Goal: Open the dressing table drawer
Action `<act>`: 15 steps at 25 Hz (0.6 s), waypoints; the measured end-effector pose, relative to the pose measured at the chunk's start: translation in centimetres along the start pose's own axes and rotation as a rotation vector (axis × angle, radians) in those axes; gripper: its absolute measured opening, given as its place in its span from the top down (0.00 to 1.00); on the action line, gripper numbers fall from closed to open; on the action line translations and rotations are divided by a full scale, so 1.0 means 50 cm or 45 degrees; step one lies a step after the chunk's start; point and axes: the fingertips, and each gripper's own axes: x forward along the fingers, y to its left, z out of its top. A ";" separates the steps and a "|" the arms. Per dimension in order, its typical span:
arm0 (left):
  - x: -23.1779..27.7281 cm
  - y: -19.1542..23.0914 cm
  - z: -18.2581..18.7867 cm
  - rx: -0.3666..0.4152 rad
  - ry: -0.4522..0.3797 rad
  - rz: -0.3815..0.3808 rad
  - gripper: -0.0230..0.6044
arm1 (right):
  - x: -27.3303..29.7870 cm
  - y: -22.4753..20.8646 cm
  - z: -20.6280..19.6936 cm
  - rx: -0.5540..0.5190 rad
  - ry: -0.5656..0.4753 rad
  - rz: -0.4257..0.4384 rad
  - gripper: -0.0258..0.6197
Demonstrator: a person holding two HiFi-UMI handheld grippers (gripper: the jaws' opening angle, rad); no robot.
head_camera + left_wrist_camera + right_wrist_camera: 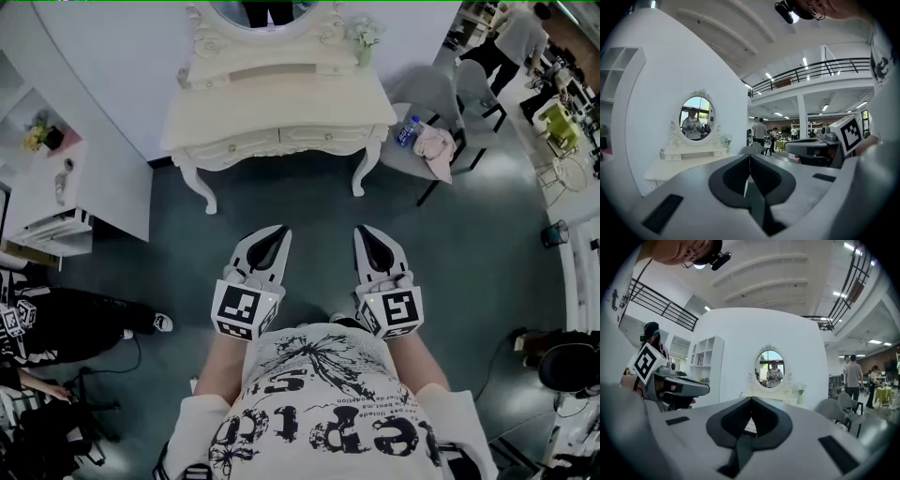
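The cream dressing table [281, 108] stands against the white wall ahead, with an oval mirror [267, 11] on top. Its two front drawers [246, 146] sit flush and closed. My left gripper [279, 229] and right gripper [363, 230] are held side by side over the dark floor, well short of the table, both shut and empty. In the left gripper view the jaws meet at the left gripper's tip [749, 155], and the table [689, 157] lies far off to the left. In the right gripper view the right gripper's tip [751, 398] is closed, below the distant mirror [772, 369].
A grey chair [436, 98] with a pink cloth [434, 145] and a bottle [407, 129] stands right of the table. A white shelf unit [66, 178] is at the left. A person's leg [84, 323] lies at the lower left. A small vase of flowers [364, 36] sits on the table.
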 end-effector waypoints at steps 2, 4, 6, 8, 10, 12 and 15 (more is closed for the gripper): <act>-0.002 0.005 -0.007 -0.013 0.001 -0.002 0.93 | 0.005 -0.001 -0.009 0.042 0.013 -0.005 0.93; -0.001 0.009 -0.018 -0.026 0.010 -0.004 0.93 | 0.010 -0.002 -0.018 0.055 0.026 -0.008 0.93; 0.006 0.014 -0.029 -0.035 0.023 -0.002 0.93 | 0.018 -0.003 -0.027 0.038 0.039 -0.006 0.93; 0.015 0.018 -0.041 -0.041 0.036 0.000 0.93 | 0.028 -0.006 -0.037 0.030 0.051 0.002 0.93; 0.028 0.021 -0.051 -0.044 0.043 -0.001 0.93 | 0.042 -0.011 -0.051 0.022 0.065 0.021 0.93; 0.050 0.028 -0.057 -0.042 0.048 0.006 0.93 | 0.063 -0.024 -0.066 0.011 0.076 0.040 0.93; 0.103 0.047 -0.060 -0.038 0.060 0.041 0.93 | 0.107 -0.059 -0.080 0.008 0.084 0.088 0.93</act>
